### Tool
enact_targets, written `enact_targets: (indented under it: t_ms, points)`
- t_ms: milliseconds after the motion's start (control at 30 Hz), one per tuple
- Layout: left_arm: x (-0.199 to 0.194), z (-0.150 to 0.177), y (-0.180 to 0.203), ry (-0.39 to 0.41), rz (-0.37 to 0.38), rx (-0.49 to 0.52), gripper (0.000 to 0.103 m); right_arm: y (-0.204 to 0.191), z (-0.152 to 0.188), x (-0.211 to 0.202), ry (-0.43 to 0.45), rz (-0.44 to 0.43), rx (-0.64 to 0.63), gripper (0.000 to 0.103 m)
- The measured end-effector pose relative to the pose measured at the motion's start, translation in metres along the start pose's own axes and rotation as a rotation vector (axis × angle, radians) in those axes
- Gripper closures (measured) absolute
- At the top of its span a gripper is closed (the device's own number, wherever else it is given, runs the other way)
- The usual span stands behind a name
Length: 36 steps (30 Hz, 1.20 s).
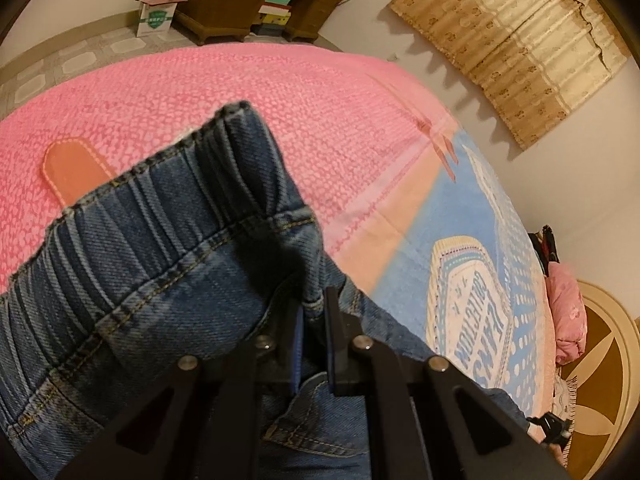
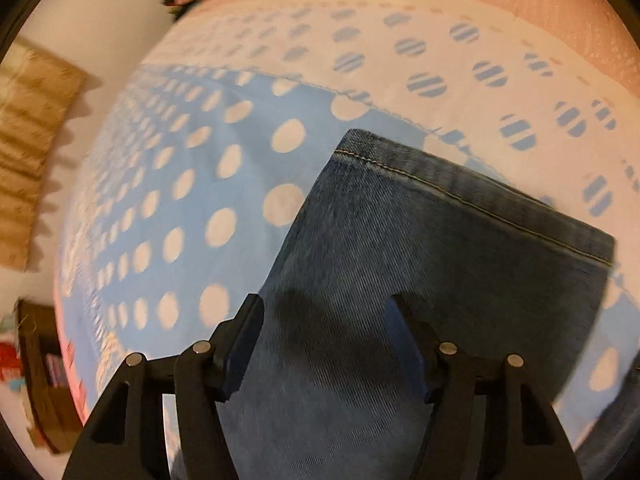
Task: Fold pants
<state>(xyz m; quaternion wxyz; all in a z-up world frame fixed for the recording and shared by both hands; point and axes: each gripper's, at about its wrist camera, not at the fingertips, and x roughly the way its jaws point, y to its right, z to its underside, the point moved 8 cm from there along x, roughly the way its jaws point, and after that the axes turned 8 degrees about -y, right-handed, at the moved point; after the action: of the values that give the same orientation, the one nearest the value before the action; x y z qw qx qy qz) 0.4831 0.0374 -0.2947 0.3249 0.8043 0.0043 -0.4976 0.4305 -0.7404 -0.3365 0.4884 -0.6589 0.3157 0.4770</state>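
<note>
Denim pants (image 1: 160,264) (blue, yellow-stitched, ribbed at the waistband) lie on a pink and blue dotted bedspread (image 1: 248,96). Left gripper (image 1: 312,312) is clamped on fabric below the waistband; right gripper (image 2: 328,320) hangs spread wide over a hemmed leg. Beyond stand a wooden desk (image 1: 224,0) and a curtain (image 1: 516,40).
</note>
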Motion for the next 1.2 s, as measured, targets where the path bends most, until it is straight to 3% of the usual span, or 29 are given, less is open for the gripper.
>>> enact_targets:
  t_ms: [100,200,300,367,533,700,933,1200]
  points:
    - [0.0,0.0,-0.001,-0.005,0.007,-0.007,0.093,-0.008,-0.014,0.009,0.023,0.057,0.008,0.032]
    - [0.002,0.0,-0.004,-0.011,0.008,-0.018,0.093,-0.022,-0.022,0.023,0.01,0.105,-0.024,0.009]
    - [0.005,0.001,-0.007,-0.016,0.006,-0.029,0.093,-0.036,-0.014,0.033,0.024,0.246,-0.135,0.007]
    - [0.005,0.001,-0.007,-0.021,0.011,-0.035,0.093,-0.033,-0.01,0.029,0.052,0.23,-0.128,0.013]
    - [0.005,0.002,-0.01,-0.051,0.043,-0.067,0.093,-0.013,-0.004,0.012,-0.003,0.193,-0.135,0.064]
    - [0.0,0.002,-0.009,-0.064,0.036,-0.048,0.093,0.001,0.008,0.0,-0.05,0.136,-0.144,0.093]
    - [-0.029,-0.02,0.019,-0.039,0.073,-0.011,0.093,0.001,0.022,-0.064,0.037,-0.145,-0.117,0.095]
    - [-0.097,-0.024,0.019,-0.025,0.177,-0.047,0.093,-0.011,0.049,-0.153,0.079,-0.347,-0.163,0.095]
